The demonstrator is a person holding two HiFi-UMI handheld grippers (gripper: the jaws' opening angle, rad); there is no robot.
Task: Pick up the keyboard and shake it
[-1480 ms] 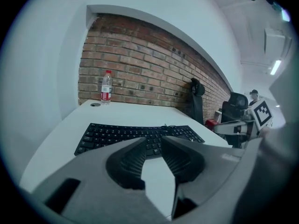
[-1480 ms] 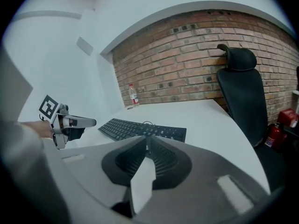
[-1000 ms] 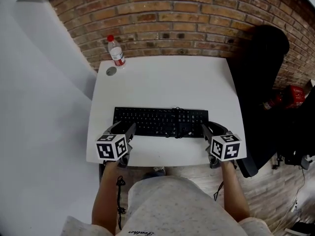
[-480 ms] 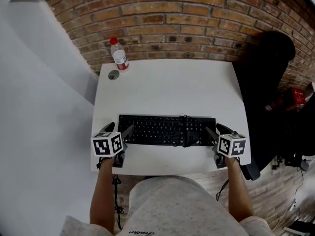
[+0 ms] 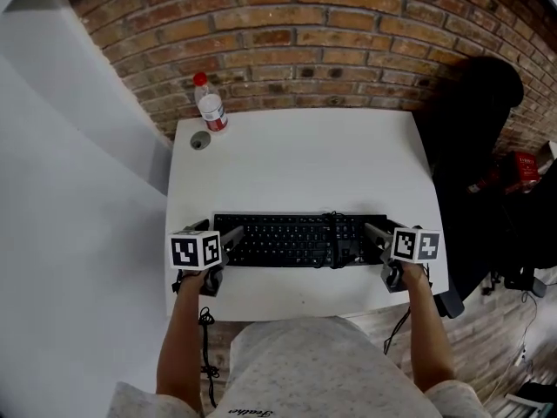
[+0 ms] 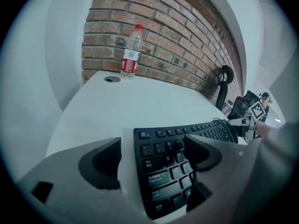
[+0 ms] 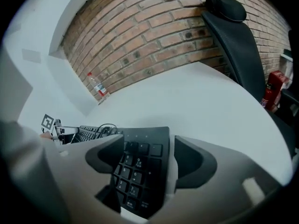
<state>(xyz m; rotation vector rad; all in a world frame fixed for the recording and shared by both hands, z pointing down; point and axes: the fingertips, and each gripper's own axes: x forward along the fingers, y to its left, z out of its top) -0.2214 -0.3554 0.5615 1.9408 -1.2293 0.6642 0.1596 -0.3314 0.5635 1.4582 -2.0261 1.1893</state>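
Keyboard [image 5: 296,240] on table [image 5: 296,164], ends btwn jaws of L gripper [image 5: 222,231] & R gripper [image 5: 379,232], both just opened wide, unclamped.

Keyboard [image 5: 296,239] is showing black with white key legends; desk [image 5: 305,164] is looking plain white; wall [image 5: 305,24] is showing red-brown brick pattern; bottle [image 5: 210,107] clear, red cap and label.

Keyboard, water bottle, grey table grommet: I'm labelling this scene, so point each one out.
keyboard [image 5: 278,239], head view, on the middle letter keys.
water bottle [image 5: 212,111], head view, on its body.
grey table grommet [image 5: 200,141], head view, on its round top.
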